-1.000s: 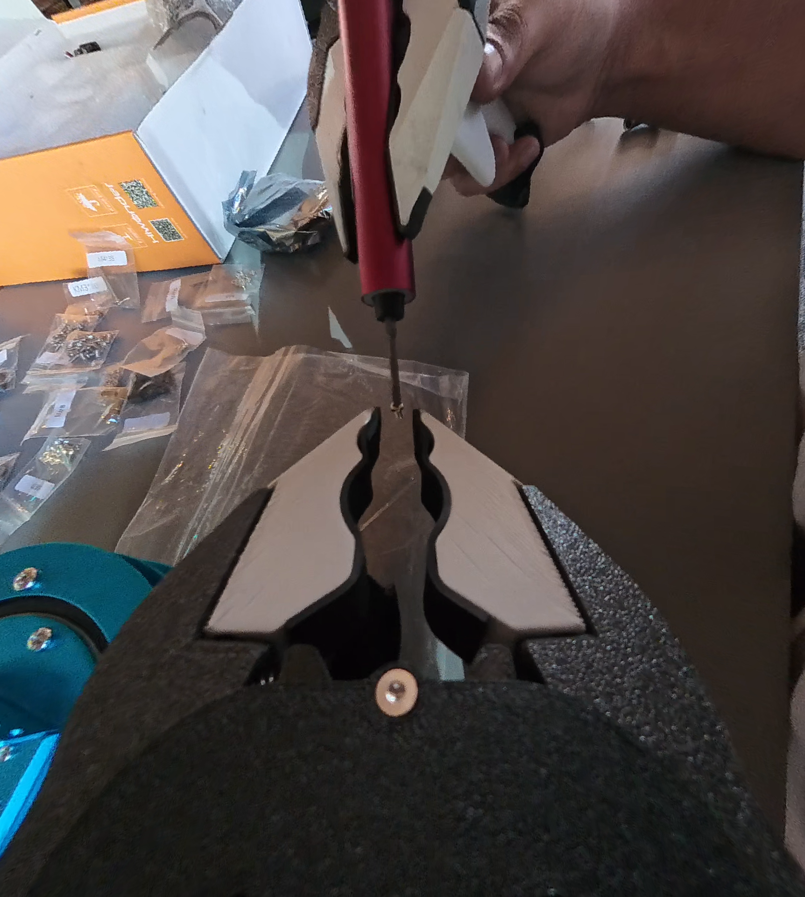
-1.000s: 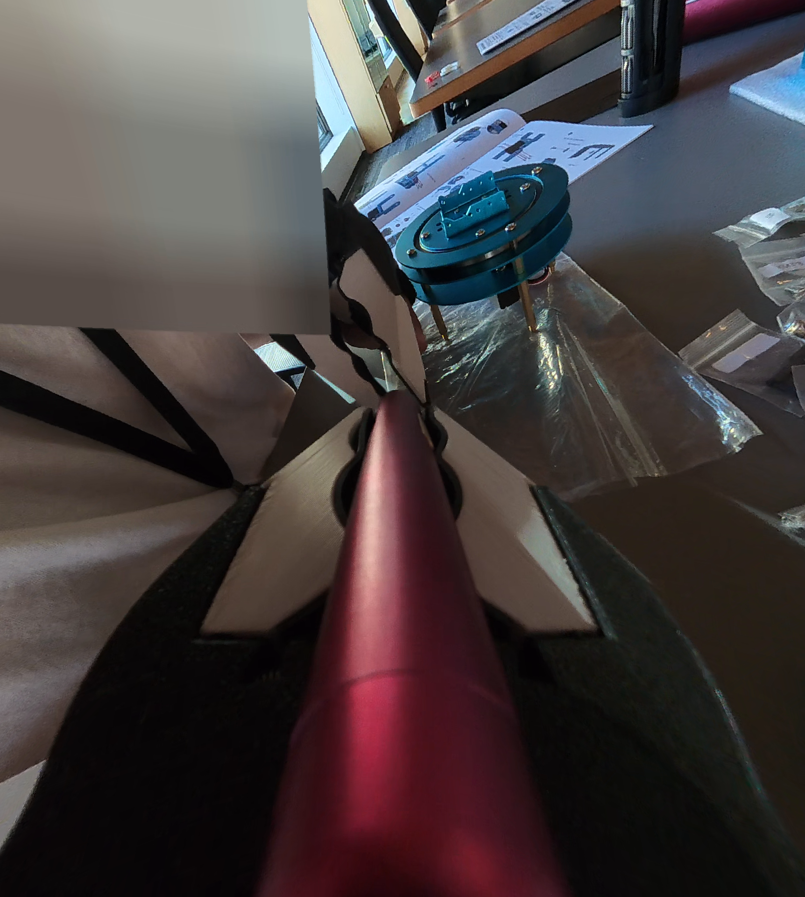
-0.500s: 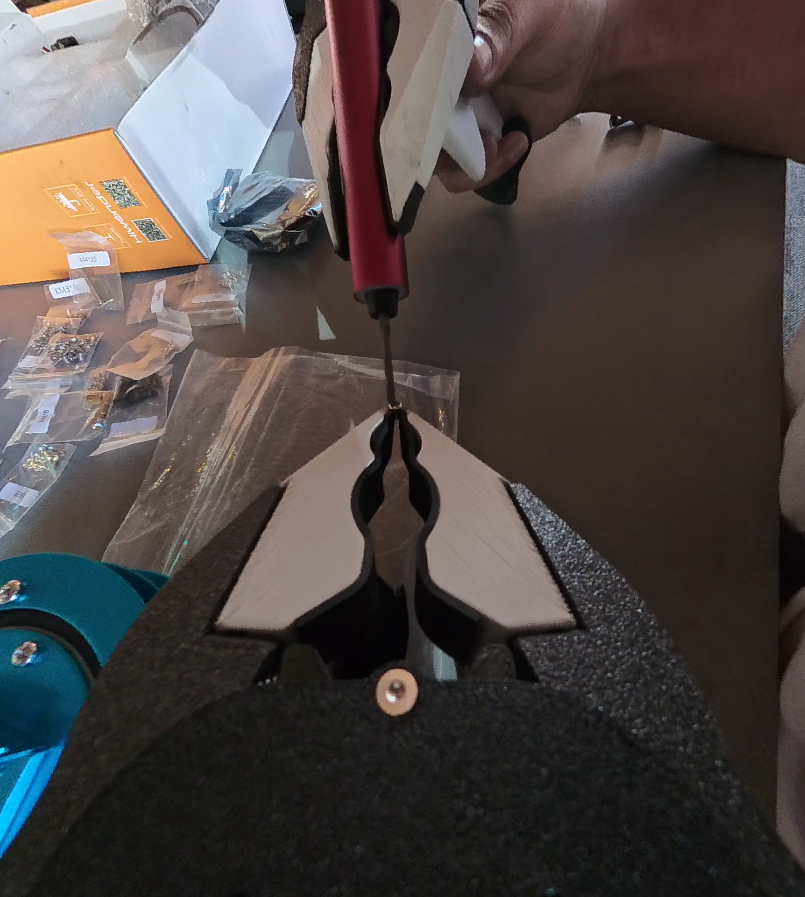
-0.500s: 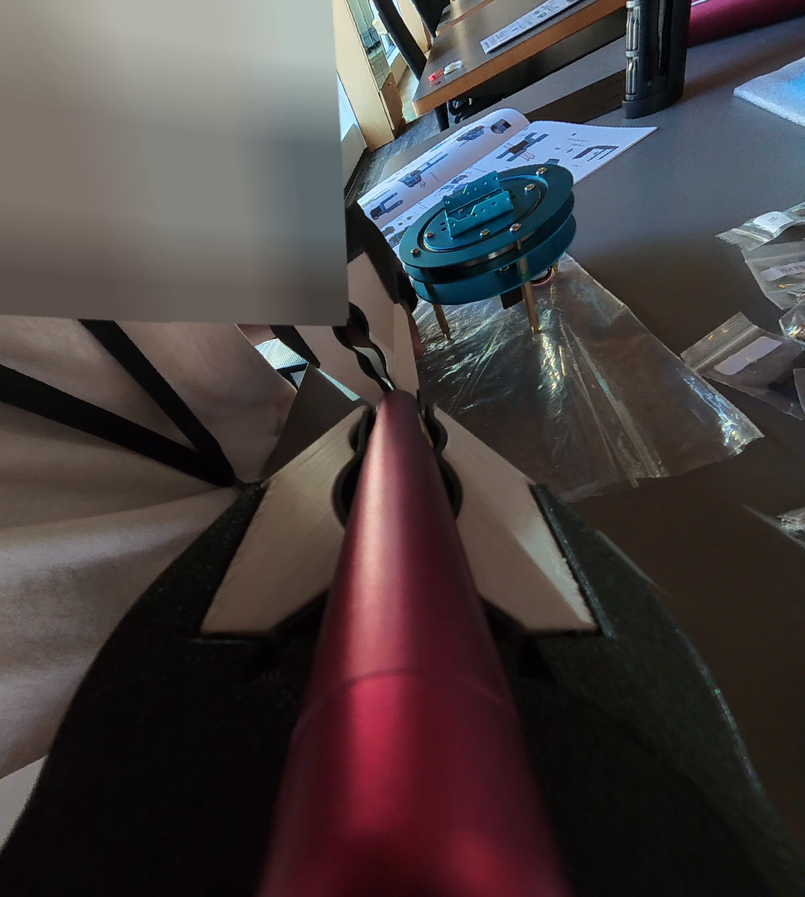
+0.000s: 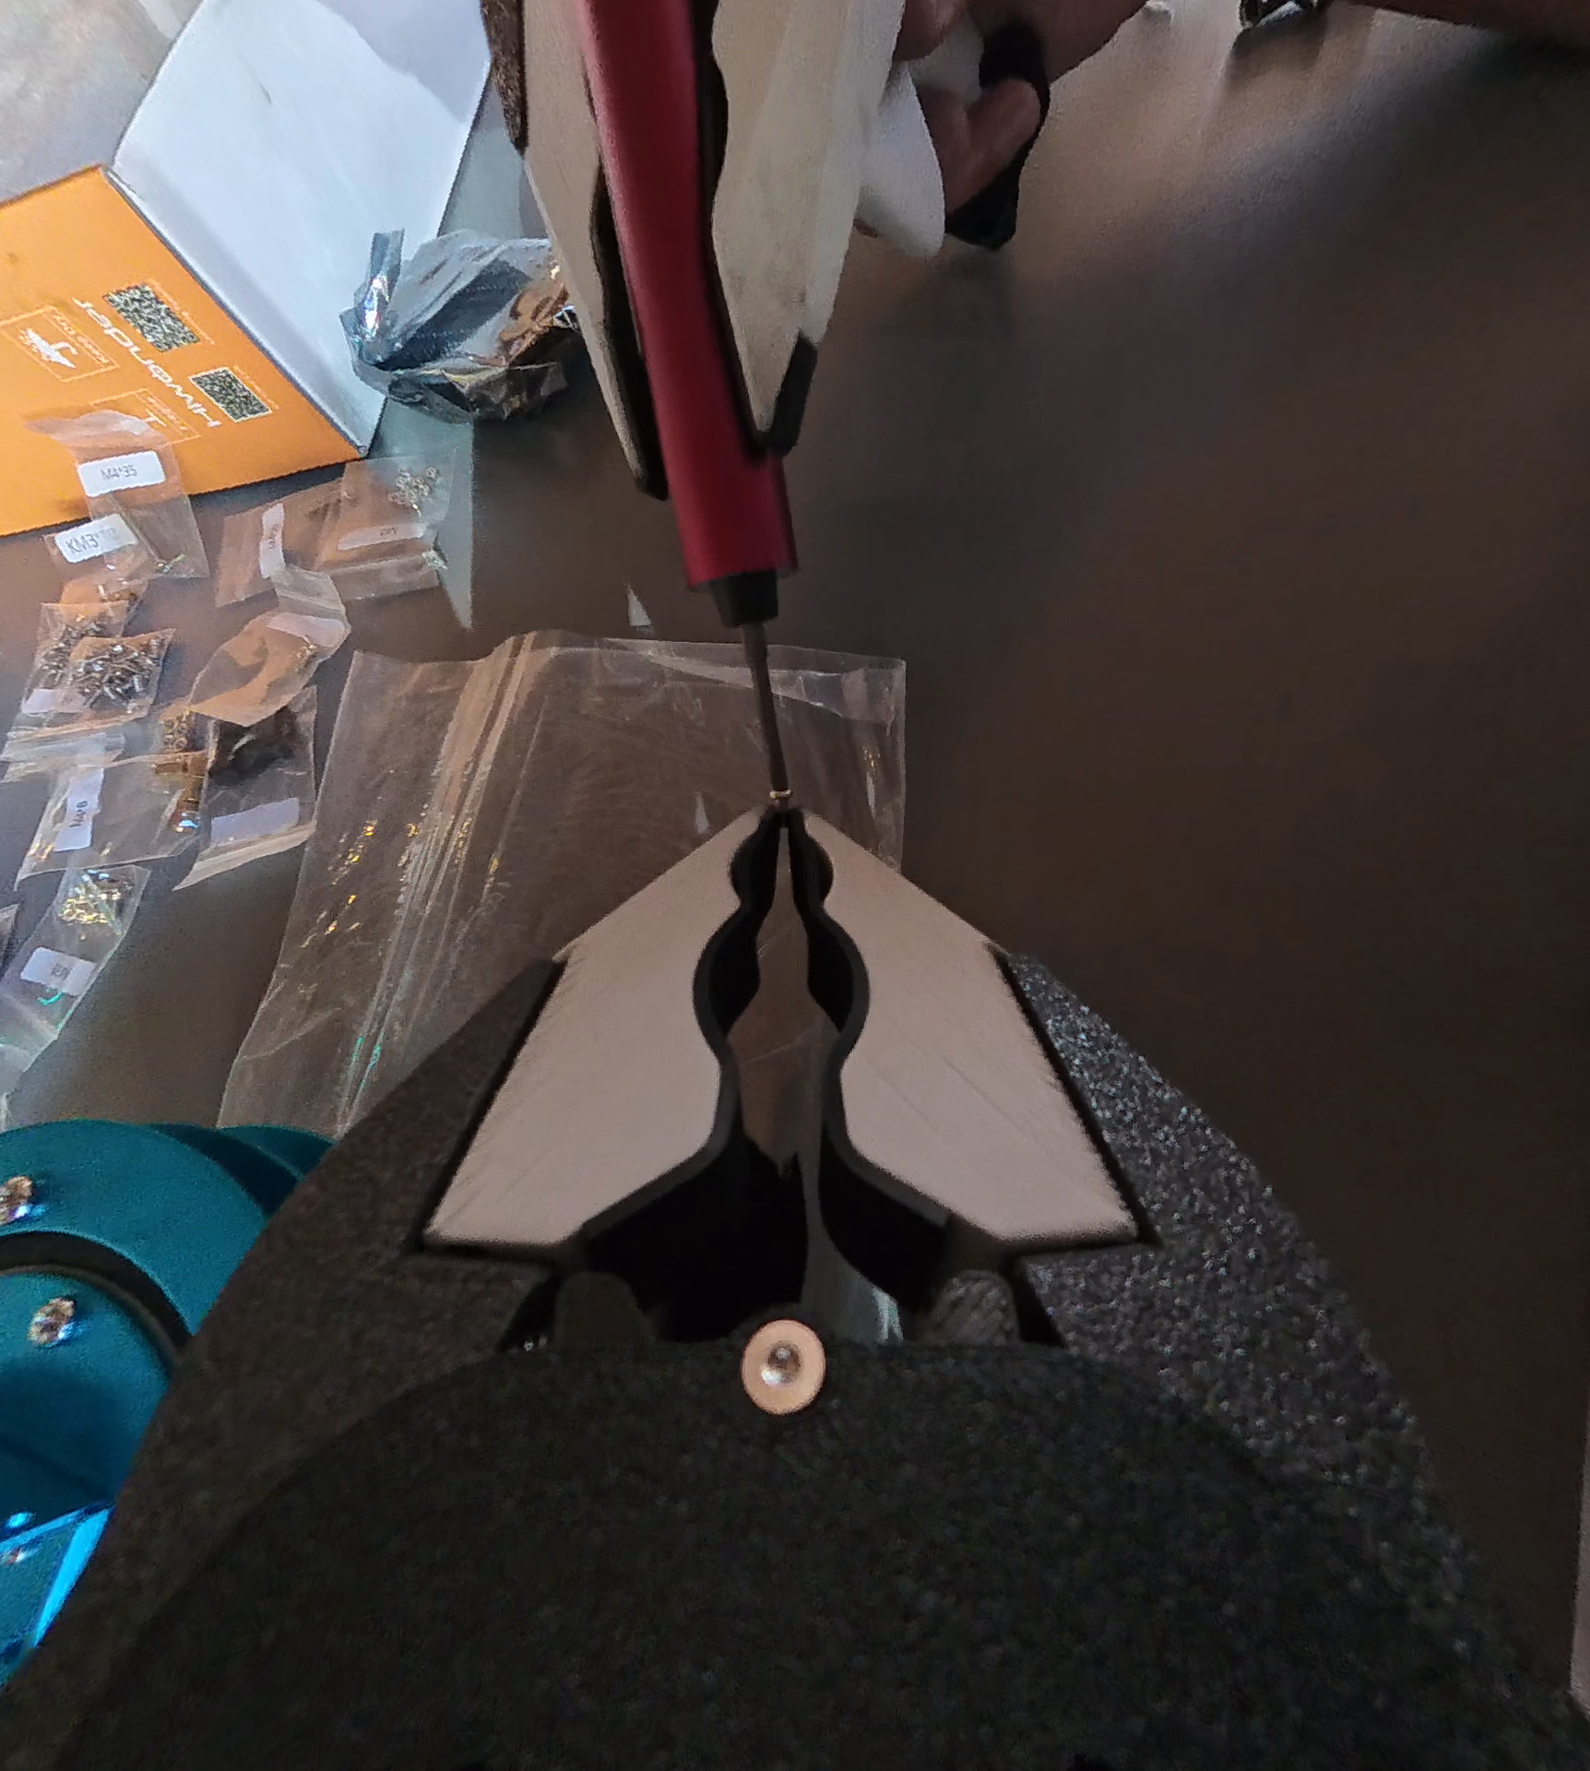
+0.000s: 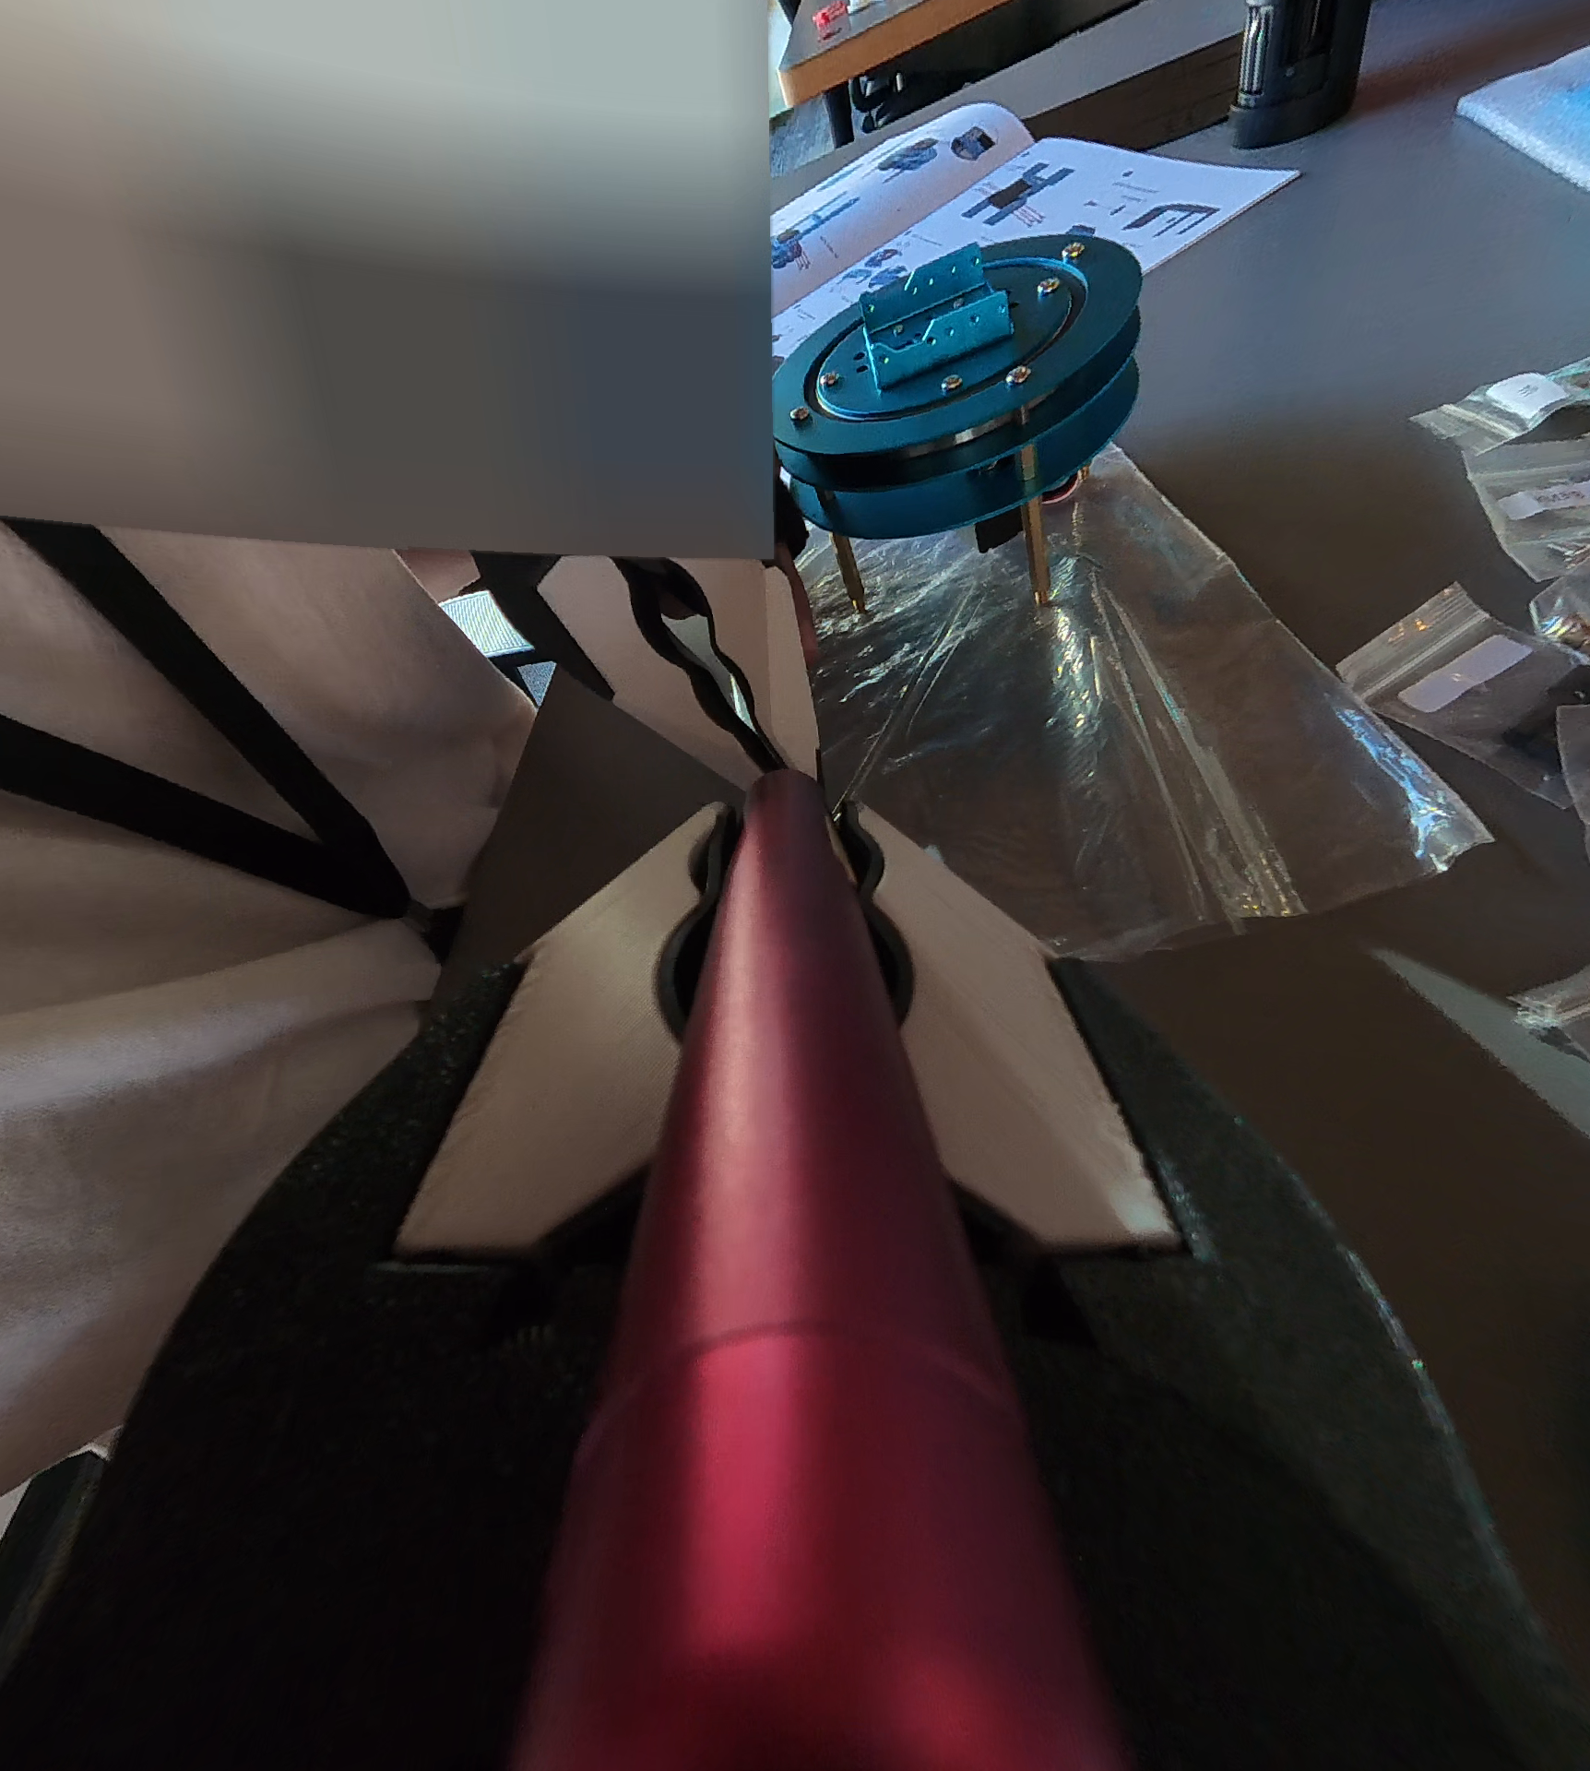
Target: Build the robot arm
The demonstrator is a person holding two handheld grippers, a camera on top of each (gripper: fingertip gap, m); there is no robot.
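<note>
Grey-brown tabletop (image 5: 1251,671) fills the right side of the left wrist view. Orange cardboard box (image 5: 25,383) with a white flap lies at upper left, labelled small bags of screws (image 5: 101,671) below it and a crumpled foil bag (image 5: 465,335) beside it. A clear plastic bag (image 5: 532,815) lies flat at centre. The teal round metal base (image 6: 954,383) stands on brass legs at the upper middle of the right wrist view, on that plastic, with an open instruction booklet (image 6: 1107,192) behind it.

The right gripper (image 5: 714,422), at top centre, is clamped on a red screwdriver (image 5: 714,383) pointing down. The left gripper (image 5: 780,819), at centre, has its tips pinched together on a tiny brass screw (image 5: 780,793), which the screwdriver bit meets.
</note>
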